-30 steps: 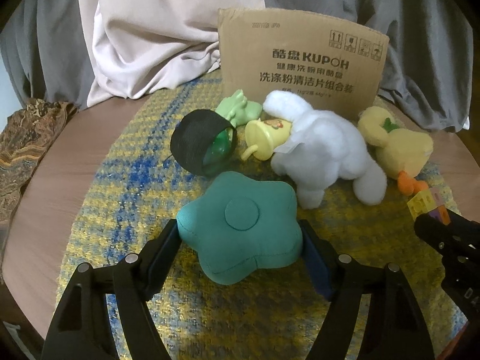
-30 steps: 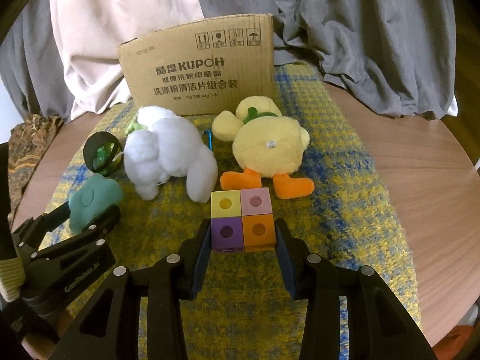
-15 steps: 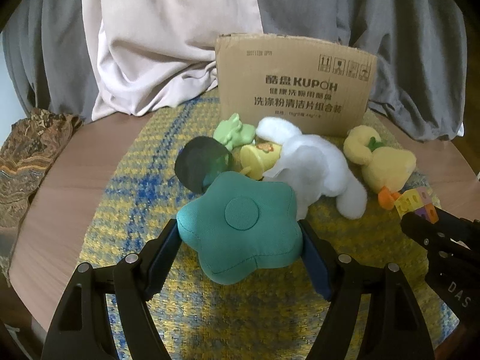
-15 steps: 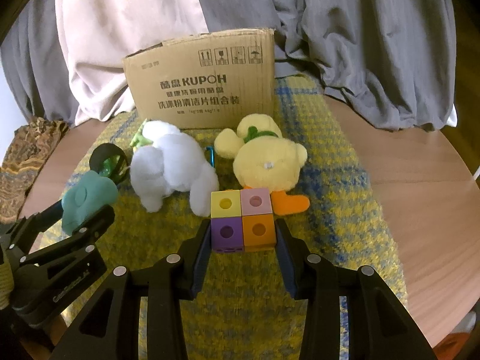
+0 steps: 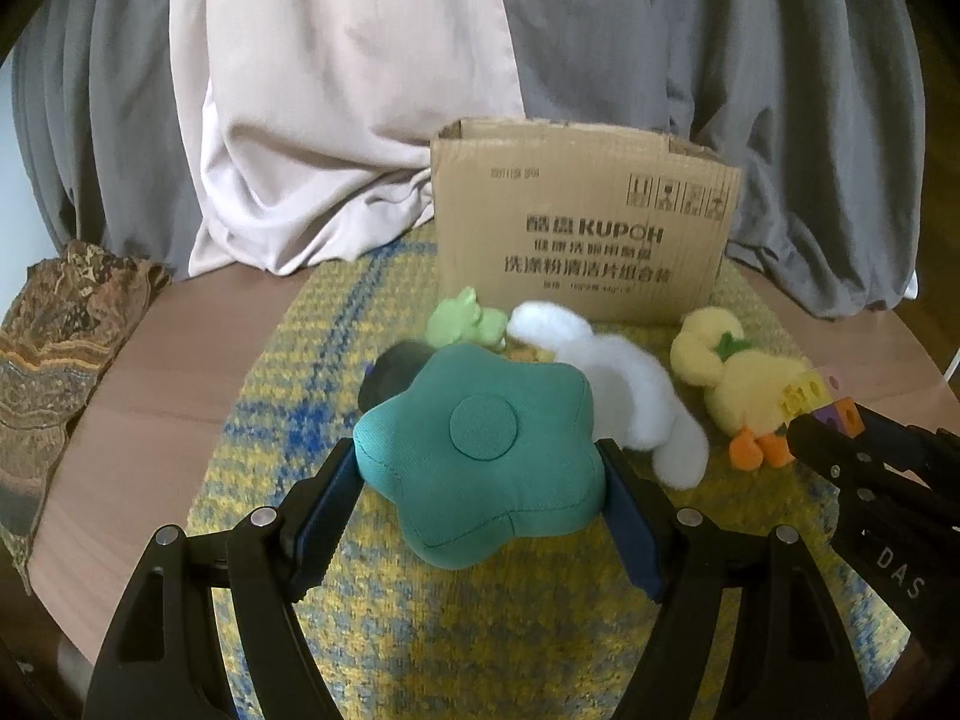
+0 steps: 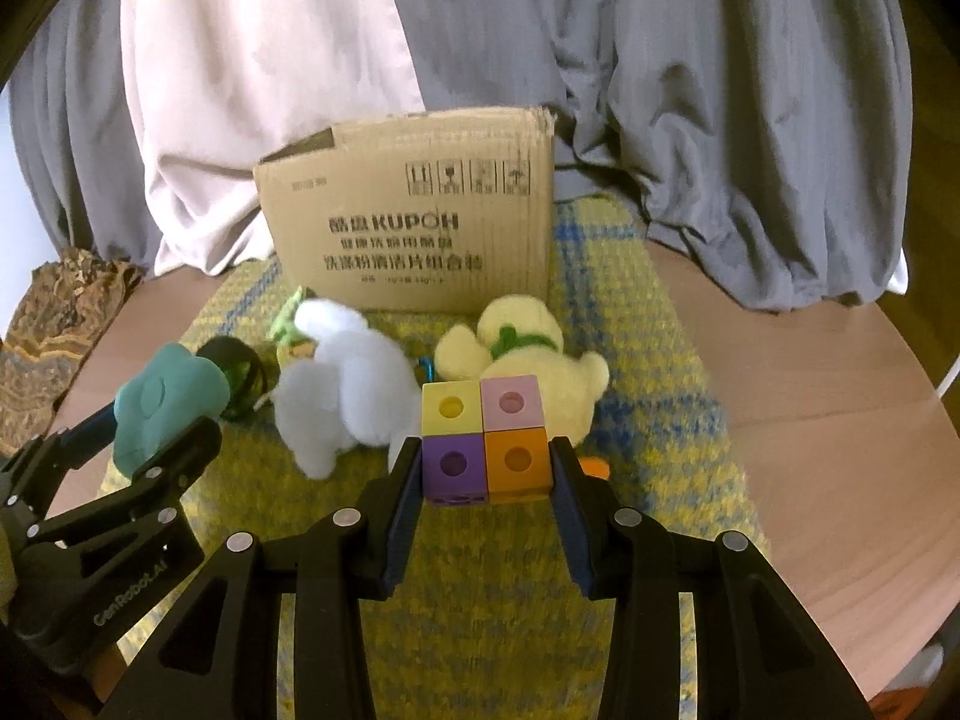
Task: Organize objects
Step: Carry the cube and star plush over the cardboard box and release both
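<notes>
My left gripper [image 5: 480, 480] is shut on a teal star-shaped cushion [image 5: 480, 450] and holds it above the mat; the cushion also shows in the right wrist view [image 6: 165, 405]. My right gripper [image 6: 486, 465] is shut on a four-coloured block cube [image 6: 483, 438], lifted above the mat; the cube shows in the left wrist view [image 5: 822, 399]. A cardboard box [image 5: 582, 246] stands at the back of the mat. A white plush [image 5: 624, 390], a yellow duck plush [image 5: 738, 378], a small green toy [image 5: 462, 324] and a dark round object [image 5: 393, 375] lie in front of the box.
A yellow-and-blue woven mat [image 5: 300, 372] covers the middle of a round wooden table [image 5: 150, 396]. Grey and beige cloth [image 5: 336, 120] hangs behind. A patterned brown cloth [image 5: 54, 330] lies at the table's left edge.
Both grippers have risen and drawn back with their loads; the cushion and the cube are higher above the mat, and the box and toys look farther away.
</notes>
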Action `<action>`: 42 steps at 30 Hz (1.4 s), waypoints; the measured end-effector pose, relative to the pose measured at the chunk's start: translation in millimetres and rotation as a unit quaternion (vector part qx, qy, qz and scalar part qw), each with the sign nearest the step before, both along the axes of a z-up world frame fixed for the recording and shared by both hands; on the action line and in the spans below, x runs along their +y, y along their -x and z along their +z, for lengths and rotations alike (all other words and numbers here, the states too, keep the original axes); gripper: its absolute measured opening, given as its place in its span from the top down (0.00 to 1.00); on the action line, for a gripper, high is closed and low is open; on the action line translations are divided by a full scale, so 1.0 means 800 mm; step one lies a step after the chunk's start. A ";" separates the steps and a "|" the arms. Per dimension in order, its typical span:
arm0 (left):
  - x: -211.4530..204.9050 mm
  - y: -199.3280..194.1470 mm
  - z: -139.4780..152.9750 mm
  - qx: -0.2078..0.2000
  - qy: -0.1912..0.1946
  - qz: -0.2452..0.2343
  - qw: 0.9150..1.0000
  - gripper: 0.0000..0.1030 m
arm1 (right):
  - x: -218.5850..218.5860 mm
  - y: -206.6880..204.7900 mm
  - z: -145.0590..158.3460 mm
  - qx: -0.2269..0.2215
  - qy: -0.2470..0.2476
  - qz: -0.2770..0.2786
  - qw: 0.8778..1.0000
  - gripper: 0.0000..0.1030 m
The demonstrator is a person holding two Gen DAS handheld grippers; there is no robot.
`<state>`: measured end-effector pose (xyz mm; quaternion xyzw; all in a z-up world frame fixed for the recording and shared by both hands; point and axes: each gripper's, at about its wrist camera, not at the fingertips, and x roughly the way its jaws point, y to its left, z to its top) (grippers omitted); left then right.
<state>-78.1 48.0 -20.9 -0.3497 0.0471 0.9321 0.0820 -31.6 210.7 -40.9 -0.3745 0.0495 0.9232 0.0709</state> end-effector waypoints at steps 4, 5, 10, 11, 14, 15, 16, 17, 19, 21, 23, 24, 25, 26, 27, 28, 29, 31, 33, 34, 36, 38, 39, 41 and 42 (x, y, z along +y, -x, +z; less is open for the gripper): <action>-0.001 0.007 0.016 0.012 -0.009 0.001 1.000 0.26 | 0.001 0.007 0.017 0.014 -0.004 0.000 1.000 0.60; -0.002 0.009 0.020 0.017 -0.014 0.004 1.000 0.26 | 0.002 0.008 0.020 0.016 -0.005 -0.001 1.000 0.60; -0.001 0.020 0.047 0.043 -0.018 0.007 0.999 0.26 | 0.003 0.020 0.045 0.038 -0.011 -0.002 0.999 0.60; 0.000 0.023 0.053 0.049 -0.017 0.006 0.999 0.26 | 0.003 0.022 0.048 0.042 -0.013 -0.002 0.999 0.60; 0.001 0.032 0.070 0.061 -0.023 0.005 0.998 0.26 | 0.001 0.030 0.062 0.052 -0.018 -0.001 0.998 0.60; 0.001 0.035 0.074 0.063 -0.025 0.004 0.998 0.26 | 0.001 0.034 0.068 0.057 -0.019 -0.001 0.998 0.60; 0.001 0.039 0.081 0.069 -0.028 0.004 0.997 0.26 | 0.001 0.036 0.073 0.061 -0.020 -0.001 0.998 0.60; 0.001 0.042 0.087 0.074 -0.028 0.003 0.997 0.26 | 0.001 0.038 0.075 0.063 -0.021 -0.001 0.998 0.60; 0.003 0.047 0.096 0.080 -0.029 0.001 0.996 0.26 | 0.003 0.044 0.085 0.070 -0.022 -0.002 0.997 0.60; 0.007 0.054 0.105 0.087 -0.027 -0.002 0.996 0.26 | 0.006 0.052 0.095 0.077 -0.023 -0.004 0.997 0.60; 0.009 0.062 0.112 0.093 -0.025 -0.002 0.995 0.26 | 0.009 0.060 0.102 0.082 -0.024 -0.006 0.996 0.60; 0.011 0.065 0.113 0.095 -0.024 -0.001 0.995 0.26 | 0.010 0.064 0.106 0.083 -0.024 -0.006 0.996 0.60; 0.012 0.069 0.117 0.098 -0.024 0.002 0.995 0.26 | 0.012 0.066 0.108 0.084 -0.024 -0.007 0.996 0.60; 0.013 0.073 0.120 0.102 -0.025 0.003 0.995 0.26 | 0.013 0.070 0.111 0.086 -0.025 -0.006 0.996 0.60; 0.014 0.077 0.122 0.104 -0.025 0.003 0.994 0.26 | 0.015 0.075 0.115 0.089 -0.025 -0.006 0.996 0.60; 0.016 0.082 0.125 0.104 -0.024 0.003 0.994 0.26 | 0.015 0.078 0.118 0.090 -0.026 -0.005 0.996 0.60; 0.018 0.087 0.127 0.104 -0.023 0.001 0.994 0.26 | 0.016 0.083 0.121 0.090 -0.026 -0.004 0.996 0.60; 0.024 0.095 0.131 0.107 -0.020 -0.005 0.994 0.26 | 0.017 0.092 0.126 0.092 -0.027 -0.001 0.995 0.60; 0.030 0.107 0.136 0.107 -0.020 -0.015 0.994 0.26 | 0.018 0.104 0.131 0.092 -0.028 0.003 0.995 0.60; 0.031 0.111 0.138 0.107 -0.020 -0.018 0.994 0.26 | 0.019 0.109 0.133 0.091 -0.027 0.004 0.995 0.60; 0.036 0.120 0.142 0.107 -0.016 -0.026 0.994 0.26 | 0.024 0.126 0.137 0.085 -0.027 0.006 0.996 0.60; 0.040 0.135 0.147 0.102 -0.020 -0.031 0.994 0.26 | 0.027 0.137 0.139 0.080 -0.025 0.006 0.996 0.60; 0.041 0.141 0.149 0.099 -0.021 -0.031 0.994 0.26 | 0.029 0.144 0.141 0.078 -0.025 0.005 0.997 0.60; 0.045 0.157 0.153 0.091 -0.025 -0.036 0.995 0.26 | 0.035 0.160 0.144 0.069 -0.020 0.002 0.997 0.60; 0.048 0.167 0.155 0.087 -0.025 -0.040 0.995 0.26 | 0.037 0.164 0.145 0.066 -0.018 0.002 0.998 0.60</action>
